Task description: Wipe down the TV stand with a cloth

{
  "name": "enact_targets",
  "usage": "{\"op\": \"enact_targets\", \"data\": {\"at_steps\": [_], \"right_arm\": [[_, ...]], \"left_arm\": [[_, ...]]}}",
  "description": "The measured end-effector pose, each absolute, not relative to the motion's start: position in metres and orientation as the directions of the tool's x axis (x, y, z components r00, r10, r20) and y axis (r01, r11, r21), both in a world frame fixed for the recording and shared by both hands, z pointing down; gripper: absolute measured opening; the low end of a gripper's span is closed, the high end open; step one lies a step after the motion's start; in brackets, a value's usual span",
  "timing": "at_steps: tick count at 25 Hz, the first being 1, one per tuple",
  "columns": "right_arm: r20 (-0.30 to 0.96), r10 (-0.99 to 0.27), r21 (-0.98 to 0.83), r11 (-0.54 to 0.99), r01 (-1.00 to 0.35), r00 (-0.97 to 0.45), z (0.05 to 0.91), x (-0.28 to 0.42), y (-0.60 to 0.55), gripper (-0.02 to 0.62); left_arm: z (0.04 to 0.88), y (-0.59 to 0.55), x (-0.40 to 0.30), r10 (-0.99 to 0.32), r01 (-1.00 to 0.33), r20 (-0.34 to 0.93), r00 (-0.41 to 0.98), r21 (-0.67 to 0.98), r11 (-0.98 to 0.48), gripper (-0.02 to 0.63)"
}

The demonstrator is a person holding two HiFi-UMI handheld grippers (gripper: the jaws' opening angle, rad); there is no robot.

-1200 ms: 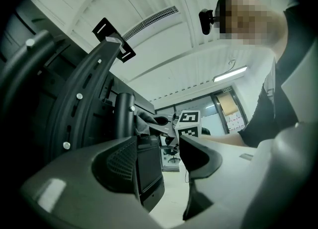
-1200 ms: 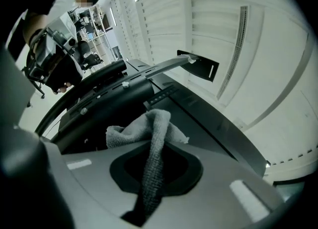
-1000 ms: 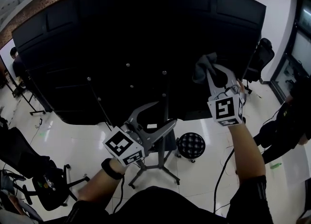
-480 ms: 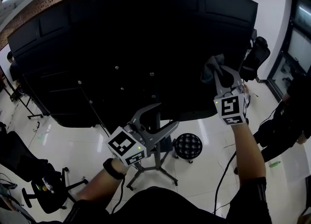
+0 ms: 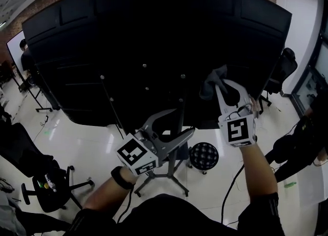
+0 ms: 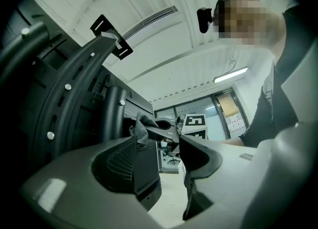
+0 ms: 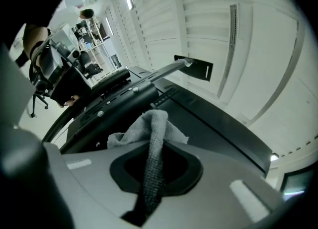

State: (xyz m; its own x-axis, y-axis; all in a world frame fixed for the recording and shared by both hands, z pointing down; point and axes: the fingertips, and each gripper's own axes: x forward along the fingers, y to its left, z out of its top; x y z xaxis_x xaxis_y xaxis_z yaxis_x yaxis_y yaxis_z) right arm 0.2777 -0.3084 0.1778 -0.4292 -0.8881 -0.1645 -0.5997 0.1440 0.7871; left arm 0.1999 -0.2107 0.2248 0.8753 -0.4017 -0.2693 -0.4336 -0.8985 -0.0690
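The right gripper (image 5: 219, 82) is clamped on the grey cloth (image 5: 211, 80), held at the black rear panel (image 5: 154, 45) near its lower right edge. The left gripper (image 5: 179, 123) has its jaws apart and holds nothing. Judgement: the TV stand (image 5: 155, 174) is not yet wiped.

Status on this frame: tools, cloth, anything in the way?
Right tool shut on grey cloth, up at the black TV back. Left tool open, empty, low beside the stand pole. Nothing blocking the cloth.
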Motion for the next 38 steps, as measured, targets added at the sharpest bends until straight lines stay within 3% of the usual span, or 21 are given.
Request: {"op": "enact_targets", "data": {"at_steps": [11, 28, 38], "right_arm": [[-0.138, -0.861, 0.777, 0.213, -0.592, -0.490, 0.214, 0.244, -0.333, 0.015], [-0.126, -0.958, 0.754, 0.076, -0.653, -0.257, 0.217, 0.364, -0.339, 0.015], [-0.163, -0.956, 0.744, 0.044, -0.667, -0.246, 0.199, 0.350, -0.321, 0.015]], "left_arm": [[0.241, -0.220, 0.181, -0.443, -0.467, -0.242, 0.863, -0.047, -0.883, 0.287], [0.244, -0.219, 0.233, -0.325, -0.343, -0.238, 0.916, -0.040, -0.939, 0.287], [0.240, -0.216, 0.204, -0.329, -0.350, -0.243, 0.912, -0.046, -0.936, 0.287]]}}
